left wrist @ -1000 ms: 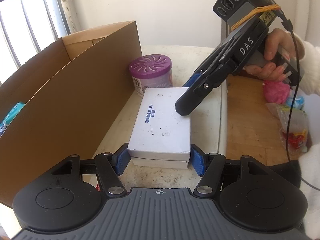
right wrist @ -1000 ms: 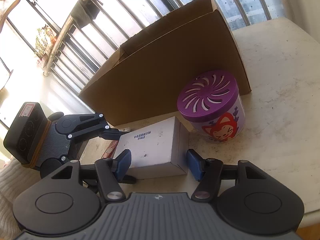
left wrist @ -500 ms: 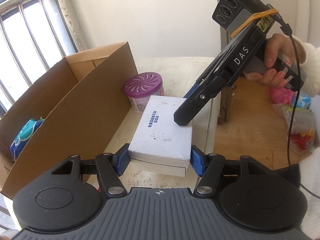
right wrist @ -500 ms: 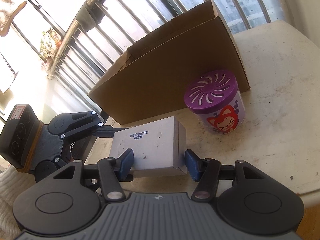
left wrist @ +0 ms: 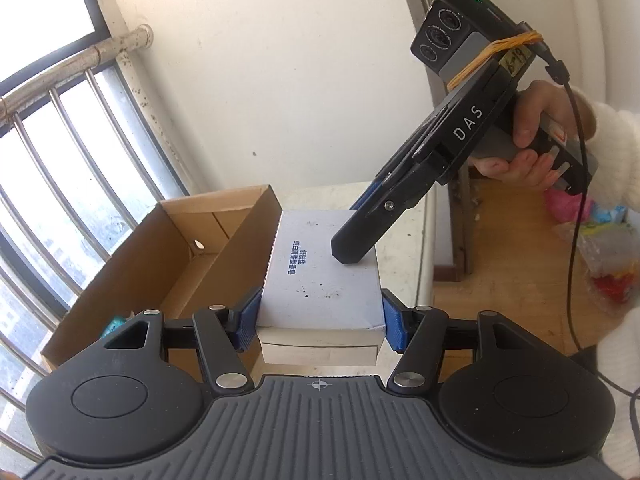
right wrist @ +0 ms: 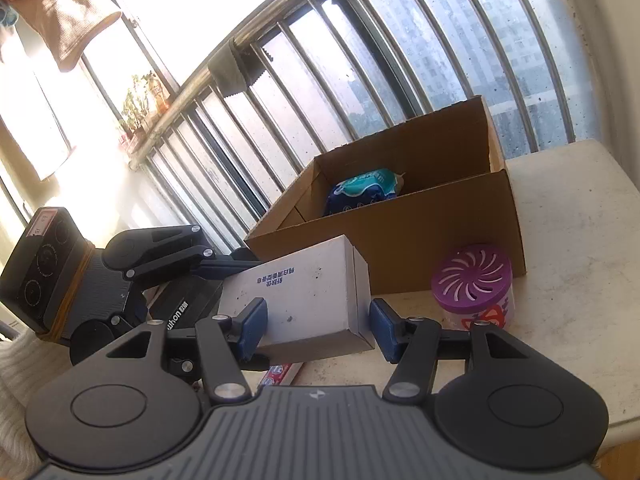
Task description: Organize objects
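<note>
A white box [left wrist: 320,276] with blue print hangs above the table, level with the rim of the open cardboard carton [left wrist: 224,264]. My left gripper [left wrist: 322,320] is shut on its near end, jaws closing tighter, blue pads pressed on both sides. The right gripper [left wrist: 356,240] grips the far end from the right, held by a hand. In the right wrist view my right gripper [right wrist: 314,328] is shut on the white box [right wrist: 304,300], and the left gripper [right wrist: 236,264] holds the other end. The carton [right wrist: 440,232] holds a blue-green packet [right wrist: 364,192].
A purple-lidded air freshener tub [right wrist: 474,288] stands on the white table [right wrist: 560,240] beside the carton. A red pack [right wrist: 278,374] lies below the box. Window bars run behind the carton. Plastic bags [left wrist: 608,248] lie on the wooden floor at right.
Both grippers have raised the white box off the table. The carton's inside has come into view, and the purple tub has dropped out of the left wrist view.
</note>
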Demonstrator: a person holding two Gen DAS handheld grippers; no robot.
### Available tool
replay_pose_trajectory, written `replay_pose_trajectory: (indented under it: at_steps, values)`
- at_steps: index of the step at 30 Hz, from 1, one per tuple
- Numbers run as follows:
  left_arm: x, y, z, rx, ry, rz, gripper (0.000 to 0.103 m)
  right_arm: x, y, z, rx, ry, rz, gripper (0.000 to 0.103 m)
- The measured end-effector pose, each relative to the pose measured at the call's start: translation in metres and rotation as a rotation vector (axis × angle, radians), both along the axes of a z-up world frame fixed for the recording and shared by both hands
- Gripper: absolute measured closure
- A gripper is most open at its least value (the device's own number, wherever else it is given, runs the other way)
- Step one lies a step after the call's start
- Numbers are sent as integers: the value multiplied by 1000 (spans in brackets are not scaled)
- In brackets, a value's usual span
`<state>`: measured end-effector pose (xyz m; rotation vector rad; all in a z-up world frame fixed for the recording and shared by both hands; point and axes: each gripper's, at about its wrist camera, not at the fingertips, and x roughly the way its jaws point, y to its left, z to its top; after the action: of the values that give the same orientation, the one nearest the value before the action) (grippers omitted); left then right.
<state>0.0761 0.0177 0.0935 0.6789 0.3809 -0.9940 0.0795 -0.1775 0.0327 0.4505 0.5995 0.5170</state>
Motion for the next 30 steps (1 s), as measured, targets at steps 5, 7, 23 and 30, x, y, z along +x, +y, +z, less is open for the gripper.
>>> replay_pose_trajectory:
  at_steps: [5,7,23,30]
  values:
    - [20,-8,22,6,-51,-7,43,14,-5,21,-8,-37,-20,43]
    - [36,-12,30,-2,-65,-4,43,24,-7,30,-18,-55,-29,43]
    - [195,-26,15,38,71,77,43,213,-16,40,-157,185,-60,43]
    - [253,-34,-20,65,209,56,43,259,-7,14,-275,281,-103,43]
